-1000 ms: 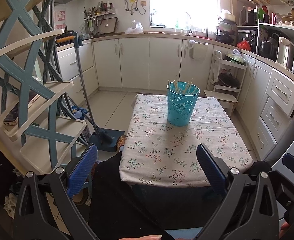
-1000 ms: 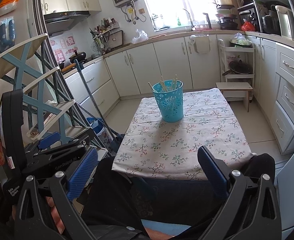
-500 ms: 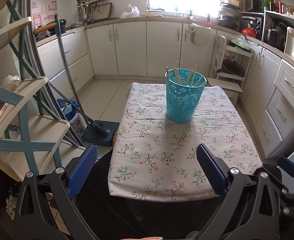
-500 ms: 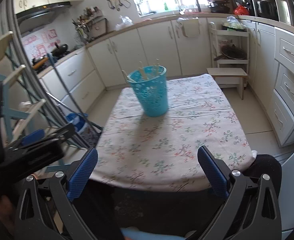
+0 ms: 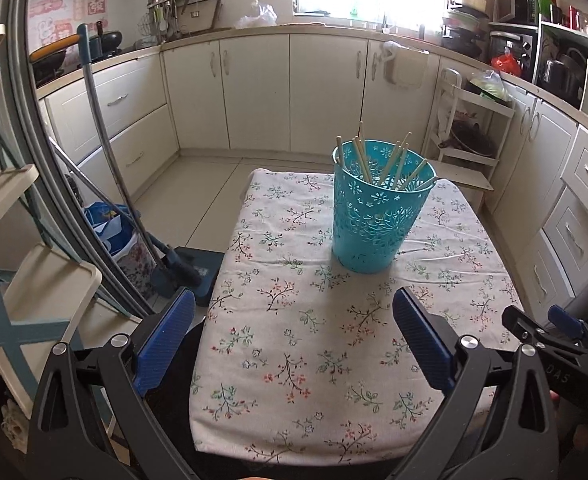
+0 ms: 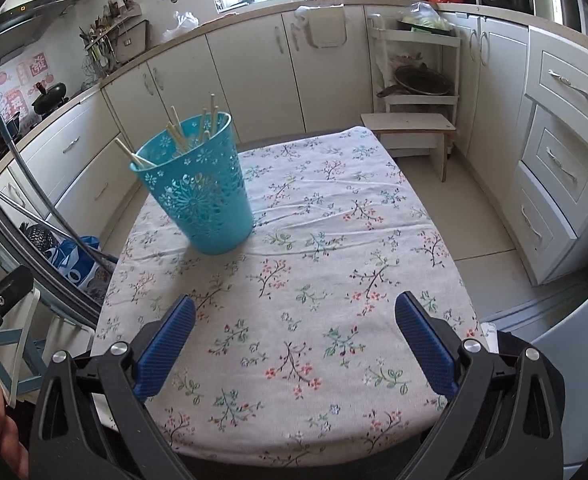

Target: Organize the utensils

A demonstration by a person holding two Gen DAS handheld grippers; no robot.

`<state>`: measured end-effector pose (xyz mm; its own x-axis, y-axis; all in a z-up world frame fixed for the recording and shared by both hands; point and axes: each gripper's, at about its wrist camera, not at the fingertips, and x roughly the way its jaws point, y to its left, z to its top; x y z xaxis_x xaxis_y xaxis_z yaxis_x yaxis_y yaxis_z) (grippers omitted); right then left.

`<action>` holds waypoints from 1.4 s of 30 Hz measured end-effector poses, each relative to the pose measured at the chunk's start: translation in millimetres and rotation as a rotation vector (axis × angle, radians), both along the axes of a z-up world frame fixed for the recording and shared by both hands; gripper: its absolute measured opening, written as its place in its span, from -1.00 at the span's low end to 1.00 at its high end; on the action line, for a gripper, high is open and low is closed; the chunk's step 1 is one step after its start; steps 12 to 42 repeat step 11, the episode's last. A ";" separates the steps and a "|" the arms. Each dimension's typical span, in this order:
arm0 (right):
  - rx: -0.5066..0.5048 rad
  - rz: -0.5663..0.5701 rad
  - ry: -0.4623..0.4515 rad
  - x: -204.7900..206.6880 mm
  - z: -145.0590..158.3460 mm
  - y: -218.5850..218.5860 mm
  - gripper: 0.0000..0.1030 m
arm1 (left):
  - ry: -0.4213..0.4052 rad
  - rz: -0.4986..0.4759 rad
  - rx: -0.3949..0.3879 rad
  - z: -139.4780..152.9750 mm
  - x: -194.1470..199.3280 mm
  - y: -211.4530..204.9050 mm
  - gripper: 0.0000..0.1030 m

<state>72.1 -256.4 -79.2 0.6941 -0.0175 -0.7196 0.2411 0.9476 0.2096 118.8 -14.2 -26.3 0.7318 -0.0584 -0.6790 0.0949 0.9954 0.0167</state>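
Observation:
A teal perforated basket [image 5: 378, 212] stands upright on the floral tablecloth [image 5: 314, 320], holding several pale wooden chopsticks [image 5: 390, 160] that lean out of its rim. My left gripper [image 5: 294, 340] hovers over the table's near half, open, nothing between its blue pads. In the right wrist view the basket [image 6: 202, 196] sits at the table's left, chopsticks [image 6: 190, 128] poking up. My right gripper [image 6: 294, 340] is open and empty above the near edge of the cloth [image 6: 334, 280].
A mop and dustpan [image 5: 174, 268] lean left of the table beside a blue-and-cream shelf rack [image 5: 22, 300]. White cabinets [image 5: 254, 88] line the back and right walls. A small wooden stool [image 6: 410, 128] stands beyond the table's far right corner.
Both grippers have moved forward and tilted down over the table; the basket now looks nearer and larger. Both stay open and empty.

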 end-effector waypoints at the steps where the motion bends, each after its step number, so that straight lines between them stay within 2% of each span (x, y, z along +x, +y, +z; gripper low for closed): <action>1: -0.004 -0.001 -0.002 2.1 -0.1 0.4 0.86 | 0.006 -0.001 0.003 -1.6 4.7 -0.9 0.85; 11: -0.032 -0.003 0.003 28.0 -5.2 -3.3 0.86 | 0.030 0.002 -0.001 -8.6 18.5 -2.2 0.85; 42: -0.032 -0.003 0.003 28.0 -5.2 -3.3 0.86 | 0.030 0.002 -0.001 -8.6 18.5 -2.2 0.85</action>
